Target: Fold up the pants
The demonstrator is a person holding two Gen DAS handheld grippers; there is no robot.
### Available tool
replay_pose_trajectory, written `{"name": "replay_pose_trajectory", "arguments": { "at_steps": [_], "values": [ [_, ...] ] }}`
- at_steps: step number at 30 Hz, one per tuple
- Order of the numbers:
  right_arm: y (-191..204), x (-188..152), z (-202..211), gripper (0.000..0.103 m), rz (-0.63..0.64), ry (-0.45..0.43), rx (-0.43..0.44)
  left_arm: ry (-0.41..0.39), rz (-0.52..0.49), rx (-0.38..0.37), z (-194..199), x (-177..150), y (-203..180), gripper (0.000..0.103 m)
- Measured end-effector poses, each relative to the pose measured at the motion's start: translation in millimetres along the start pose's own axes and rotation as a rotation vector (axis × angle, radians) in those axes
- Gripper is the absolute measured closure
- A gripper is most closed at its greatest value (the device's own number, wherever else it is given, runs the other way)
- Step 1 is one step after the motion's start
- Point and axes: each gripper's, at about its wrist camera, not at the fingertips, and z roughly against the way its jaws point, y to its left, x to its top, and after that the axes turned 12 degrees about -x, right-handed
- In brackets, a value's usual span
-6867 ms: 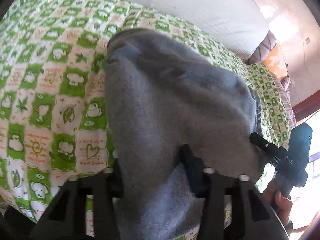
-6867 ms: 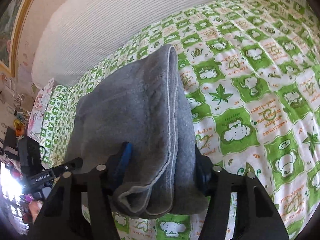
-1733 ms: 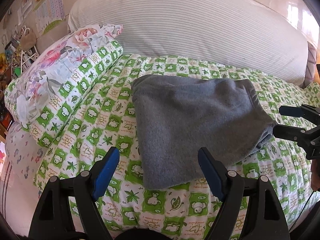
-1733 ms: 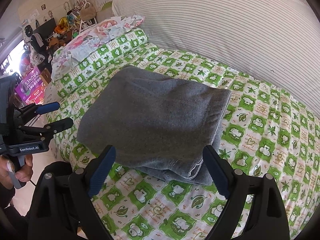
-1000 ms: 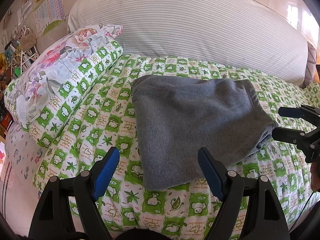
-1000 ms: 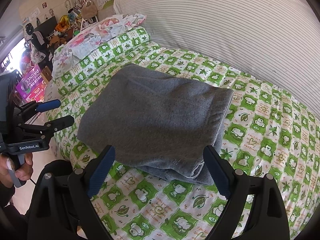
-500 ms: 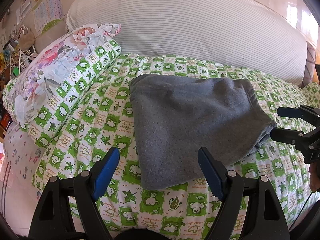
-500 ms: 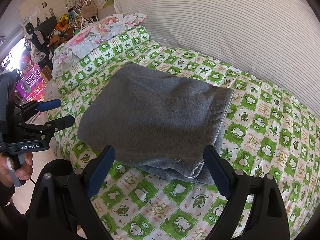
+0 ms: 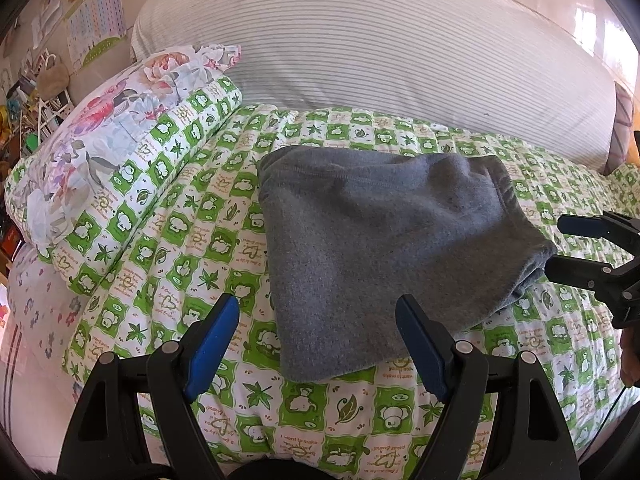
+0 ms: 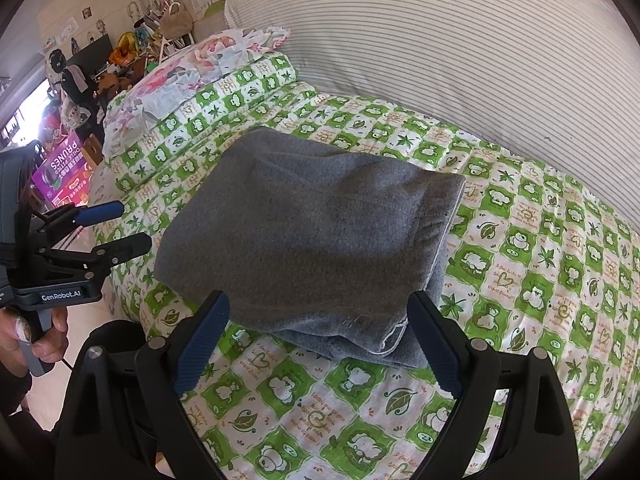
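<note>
Folded pants (image 9: 380, 256) lie on the bed (image 9: 320, 412), both claws apart and holding nothing.

The grey pants sit as a squarish bundle on the green-and-white checked bedspread, with layered edges (a pale seam runs along one) facing the right claw (image 10: 316, 340). The left claw (image 9: 318, 338) hangs just short of the bundle's near edge, blue pads spread wide; the right claw does the same at the neighbouring side. A floral pillow (image 9: 100, 136) lies well apart, and a striped bolster (image 9: 400, 52) runs behind.

Bright daylight, sharp focus (fisheye-warped, dark corners)
</note>
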Motion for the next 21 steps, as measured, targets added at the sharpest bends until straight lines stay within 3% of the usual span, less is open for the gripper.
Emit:
{"name": "replay_pose_trajectory", "arguments": {
  "at_steps": [21],
  "values": [
    [-18,-1,4,0.012,-0.029,-0.009,0.015,0.008,-0.009,0.004,-10,10,-2,0.022]
  ]
}}
